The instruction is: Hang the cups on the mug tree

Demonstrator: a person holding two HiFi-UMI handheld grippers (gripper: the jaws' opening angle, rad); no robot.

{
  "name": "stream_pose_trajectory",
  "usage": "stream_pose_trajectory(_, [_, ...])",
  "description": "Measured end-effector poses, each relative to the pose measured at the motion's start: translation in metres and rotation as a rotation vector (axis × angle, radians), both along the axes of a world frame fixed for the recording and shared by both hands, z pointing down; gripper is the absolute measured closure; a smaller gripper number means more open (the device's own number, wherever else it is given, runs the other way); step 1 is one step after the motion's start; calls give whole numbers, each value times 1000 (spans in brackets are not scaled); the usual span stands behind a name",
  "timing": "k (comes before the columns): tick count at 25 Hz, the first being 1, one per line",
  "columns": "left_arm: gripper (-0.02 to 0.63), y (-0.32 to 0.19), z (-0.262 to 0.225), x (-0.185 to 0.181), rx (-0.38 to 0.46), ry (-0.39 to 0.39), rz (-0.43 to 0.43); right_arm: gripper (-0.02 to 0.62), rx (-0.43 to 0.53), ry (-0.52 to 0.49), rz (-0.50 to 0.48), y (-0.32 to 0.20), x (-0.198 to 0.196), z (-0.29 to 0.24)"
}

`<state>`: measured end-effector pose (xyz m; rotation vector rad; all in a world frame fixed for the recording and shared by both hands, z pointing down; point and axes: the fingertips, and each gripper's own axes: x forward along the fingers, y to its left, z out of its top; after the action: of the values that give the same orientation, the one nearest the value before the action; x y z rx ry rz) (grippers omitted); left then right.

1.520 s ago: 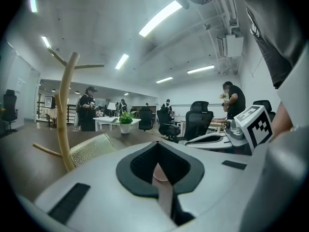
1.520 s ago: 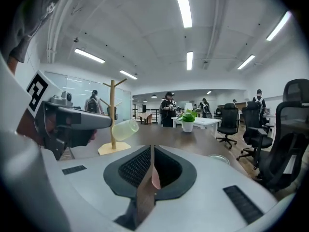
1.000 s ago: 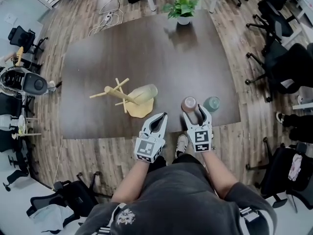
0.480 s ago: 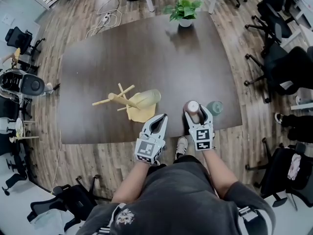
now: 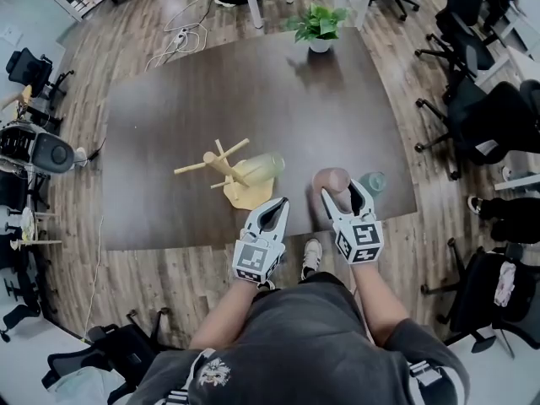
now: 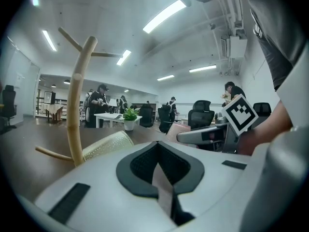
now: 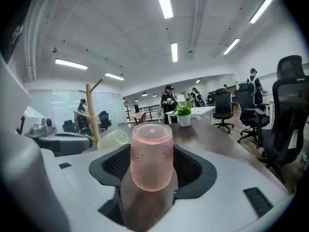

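My right hand-held gripper (image 5: 339,194) clamps the pink cup (image 5: 331,181), lower right.
Pick-up looks done; next I must carry it left to the mug tree (image 5: 224,165), frame centre, onto a free peg. My left hand-held gripper (image 5: 272,209) is clenched, empty.

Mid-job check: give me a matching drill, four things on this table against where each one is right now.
Things:
1. pink cup
2. yellow cup
3. teal cup
4. potted plant

Places:
A. at the far edge of the table
B. gripped between the tongs of the right gripper
C. against the mug tree
D. standing on the table, just right of the right gripper

Pairs: 1-B, 2-C, 3-D, 4-A.
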<state>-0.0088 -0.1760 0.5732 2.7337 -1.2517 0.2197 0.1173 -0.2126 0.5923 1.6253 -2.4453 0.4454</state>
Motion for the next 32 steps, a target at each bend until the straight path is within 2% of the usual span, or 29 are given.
stream_pose_trajectory(10, [600, 12, -35, -24, 56, 24, -10, 301, 144, -229, -38, 4, -36, -110])
stream_pose_trajectory(17, [600, 18, -64, -57, 126, 6, -69, 301, 248, -355, -119, -7, -74, -180])
stream_pose_trajectory(23, [600, 24, -71, -92, 165, 5, -131, 299, 290, -459, -153, -17, -97, -218])
stream_pose_trajectory(27, [600, 24, -72, -108, 168, 3, -169, 300, 270, -506, -180, -30, -111, -224])
stream_pose_trajectory(32, [600, 25, -73, -121, 170, -1, -197, 299, 135, -589, -222, -44, -135, -202])
